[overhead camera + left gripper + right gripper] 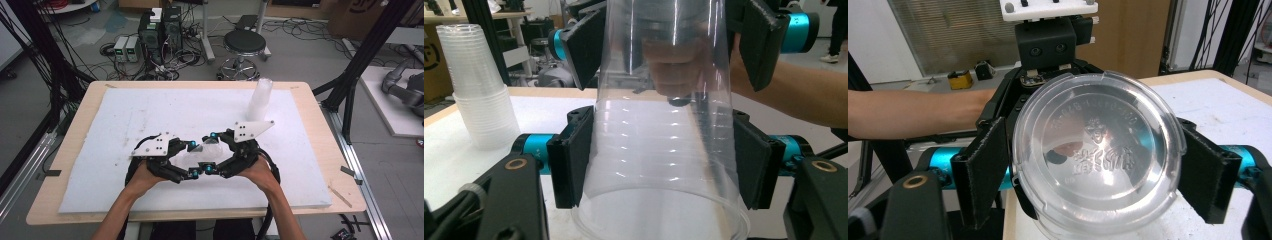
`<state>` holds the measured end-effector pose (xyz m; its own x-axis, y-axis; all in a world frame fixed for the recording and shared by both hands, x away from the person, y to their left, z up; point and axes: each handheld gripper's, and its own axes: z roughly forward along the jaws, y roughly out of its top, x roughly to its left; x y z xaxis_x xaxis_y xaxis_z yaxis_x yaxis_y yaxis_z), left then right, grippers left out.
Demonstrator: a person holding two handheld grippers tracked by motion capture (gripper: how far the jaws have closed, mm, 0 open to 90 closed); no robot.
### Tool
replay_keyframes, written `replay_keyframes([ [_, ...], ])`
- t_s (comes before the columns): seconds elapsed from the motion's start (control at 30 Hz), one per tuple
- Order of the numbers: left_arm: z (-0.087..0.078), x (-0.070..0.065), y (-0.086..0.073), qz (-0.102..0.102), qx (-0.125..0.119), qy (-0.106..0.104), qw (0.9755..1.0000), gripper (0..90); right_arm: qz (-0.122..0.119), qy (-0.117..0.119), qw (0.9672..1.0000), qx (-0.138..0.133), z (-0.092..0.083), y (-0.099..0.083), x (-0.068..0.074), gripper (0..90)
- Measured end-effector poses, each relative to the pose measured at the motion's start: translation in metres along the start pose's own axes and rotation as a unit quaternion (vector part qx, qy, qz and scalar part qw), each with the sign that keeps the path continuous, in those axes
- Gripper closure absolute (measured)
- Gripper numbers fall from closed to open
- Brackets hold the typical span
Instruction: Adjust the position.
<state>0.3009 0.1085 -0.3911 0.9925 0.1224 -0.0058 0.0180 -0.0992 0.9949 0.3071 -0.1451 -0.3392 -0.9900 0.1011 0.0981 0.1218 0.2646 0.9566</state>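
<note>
Clamping clear cup (664, 150) | left claw (664, 165) | right claw (1098, 170) loosened

We're looking at a robotics lab here. Beyond the wooden table (320, 150) with its white foam pad (150, 115), at twelve o'clock, computer towers (161, 30) sit on the grey floor amid tangled cables (175, 62). A black stool (244, 45) stands beside them, black frame struts (360, 65) rise at two o'clock, and a grey robot arm (402, 85) lies at three.
</note>
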Motion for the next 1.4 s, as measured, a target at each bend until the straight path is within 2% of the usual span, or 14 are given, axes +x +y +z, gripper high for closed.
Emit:
replay_keyframes([
  [0.53,-0.005,0.0,0.004,0.002,0.005,0.0,1.0,34.2,-0.001,0.001,1.0,0.001,-0.003,0.0,0.0,19.9],
  [0.63,-0.007,-0.001,0.006,0.01,0.024,0.004,0.9997,34.2,-0.001,0.001,1.0,0.003,-0.004,0.0,0.0,19.4],
  [0.73,-0.01,-0.002,0.011,0.026,0.074,0.007,0.9969,34.4,0.002,0.0,0.9999,0.012,-0.006,0.0,-0.001,16.6],
  [0.83,-0.014,-0.001,0.021,0.041,0.132,0.001,0.9905,34.5,0.001,-0.004,0.9996,0.03,-0.009,0.0,0.0,14.5],
  [0.9,-0.016,-0.001,0.028,0.046,0.169,-0.007,0.9846,34.5,-0.002,-0.007,0.999,0.043,-0.011,0.001,0.001,14.4],
  [1.0,-0.016,-0.003,0.039,0.054,0.229,-0.018,0.9718,34.5,-0.007,-0.014,0.9962,0.085,-0.013,0.001,0.002,14.2],
  [1.03,-0.016,-0.003,0.041,0.051,0.242,-0.023,0.9687,34.5,-0.007,-0.014,0.9962,0.085,-0.013,0.001,0.002,14.2],
  [1.07,-0.014,-0.004,0.045,0.054,0.262,-0.026,0.9632,34.5,-0.012,-0.018,0.9939,0.108,-0.013,0.002,0.003,14.0],
  [1.1,-0.013,-0.004,0.047,0.055,0.275,-0.026,0.9596,34.5,-0.012,-0.018,0.9939,0.108,-0.013,0.002,0.003,14.0],
  [1.13,-0.011,-0.005,0.05,0.058,0.293,-0.026,0.954,34.6,-0.019,-0.021,0.9907,0.133,-0.012,0.002,0.004,13.9],
  [1.17,-0.01,-0.005,0.051,0.052,0.302,-0.027,0.9516,34.6,-0.019,-0.021,0.9907,0.133,-0.012,0.002,0.004,13.9],
  [1.3,-0.004,-0.005,0.056,0.054,0.356,-0.021,0.9326,34.7,-0.031,-0.024,0.9828,0.181,-0.009,0.004,0.007,13.9],
  [1.33,-0.002,-0.005,0.058,0.054,0.364,-0.02,0.9295,34.7,-0.035,-0.029,0.9785,0.201,-0.008,0.004,0.007,13.9],
  [1.4,0.0,-0.005,0.059,0.058,0.372,-0.012,0.9263,34.7,-0.039,-0.037,0.9718,0.229,-0.006,0.005,0.007,13.8],
])
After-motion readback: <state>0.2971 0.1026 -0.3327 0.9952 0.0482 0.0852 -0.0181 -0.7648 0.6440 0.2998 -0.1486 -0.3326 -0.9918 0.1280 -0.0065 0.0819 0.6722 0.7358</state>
